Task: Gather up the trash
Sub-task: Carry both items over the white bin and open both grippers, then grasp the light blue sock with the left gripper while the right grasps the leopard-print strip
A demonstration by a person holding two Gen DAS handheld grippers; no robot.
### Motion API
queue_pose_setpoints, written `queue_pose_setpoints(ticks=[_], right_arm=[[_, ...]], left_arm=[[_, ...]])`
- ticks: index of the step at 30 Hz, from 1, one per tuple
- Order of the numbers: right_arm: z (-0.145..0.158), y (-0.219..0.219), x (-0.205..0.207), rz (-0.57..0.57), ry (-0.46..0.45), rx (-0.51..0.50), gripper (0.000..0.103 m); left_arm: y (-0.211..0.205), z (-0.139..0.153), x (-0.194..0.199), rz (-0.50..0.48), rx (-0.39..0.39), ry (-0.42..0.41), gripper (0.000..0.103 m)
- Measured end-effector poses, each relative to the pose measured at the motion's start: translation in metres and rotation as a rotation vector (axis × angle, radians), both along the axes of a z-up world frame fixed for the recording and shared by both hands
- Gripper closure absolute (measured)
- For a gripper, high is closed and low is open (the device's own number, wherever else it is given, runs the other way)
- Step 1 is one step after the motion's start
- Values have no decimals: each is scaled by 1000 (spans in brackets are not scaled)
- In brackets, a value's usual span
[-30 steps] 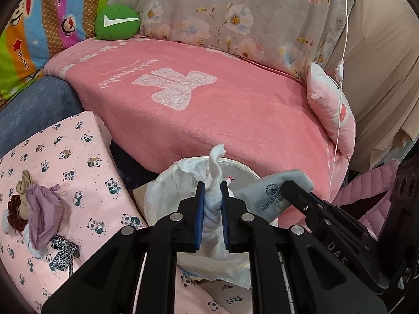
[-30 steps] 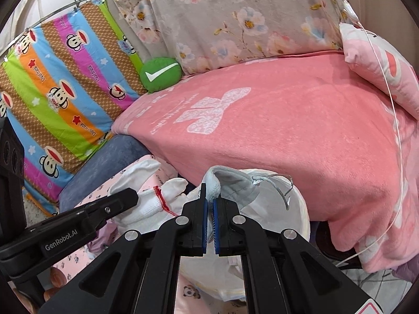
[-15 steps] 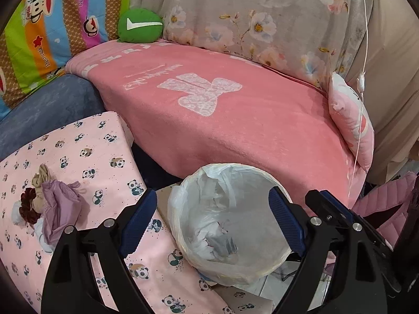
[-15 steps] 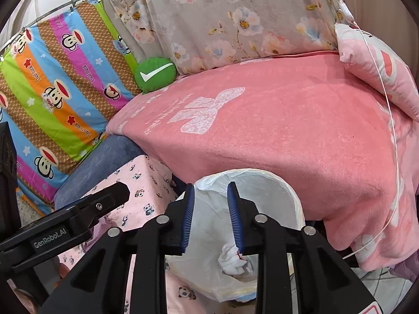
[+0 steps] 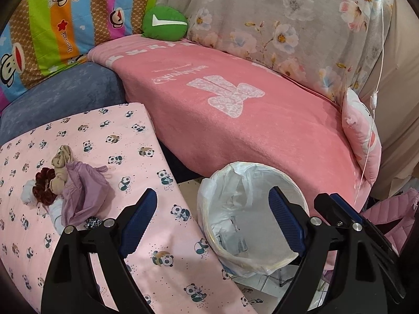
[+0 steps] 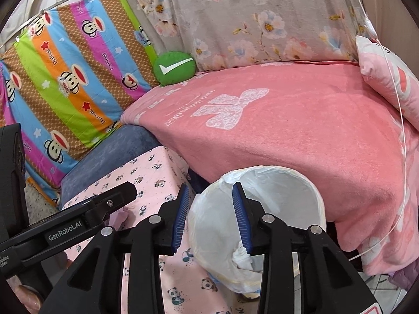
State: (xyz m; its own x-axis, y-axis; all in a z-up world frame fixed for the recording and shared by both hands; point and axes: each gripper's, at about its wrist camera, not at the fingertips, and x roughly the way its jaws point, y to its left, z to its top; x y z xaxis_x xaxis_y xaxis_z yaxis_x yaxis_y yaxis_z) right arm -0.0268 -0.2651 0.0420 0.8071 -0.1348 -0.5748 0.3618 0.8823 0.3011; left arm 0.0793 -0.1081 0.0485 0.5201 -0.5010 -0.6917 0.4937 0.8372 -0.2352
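Dropped a second ago: both scraps now inside the bin (image 5: 251,217) (crumpled white one (image 6: 243,257) low by its wall); left gripper (image 5: 212,222) spread wide, right gripper (image 6: 210,216) parted, both empty above the bin; leftover pile (image 5: 65,183) left of the bin, probably next.

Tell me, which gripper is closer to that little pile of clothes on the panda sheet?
Left. The left gripper hangs open just right of the pile of clothes, above the panda sheet. The right gripper is open over the trash bin, farther away.
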Motion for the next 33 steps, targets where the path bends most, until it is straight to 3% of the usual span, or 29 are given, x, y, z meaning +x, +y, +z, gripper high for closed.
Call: queue_pose_setpoints(ticks=[16, 24, 33], right_arm=[[-17, 72, 27, 141, 67, -11, 61], [-46, 125, 59, 253, 143, -9, 61], [-85, 179, 100, 354, 225, -4, 61]], left_arm=[[98, -45, 25, 213, 41, 91, 16], [158, -73, 40, 331, 72, 130, 16], [200, -107, 58, 379, 94, 187, 16]])
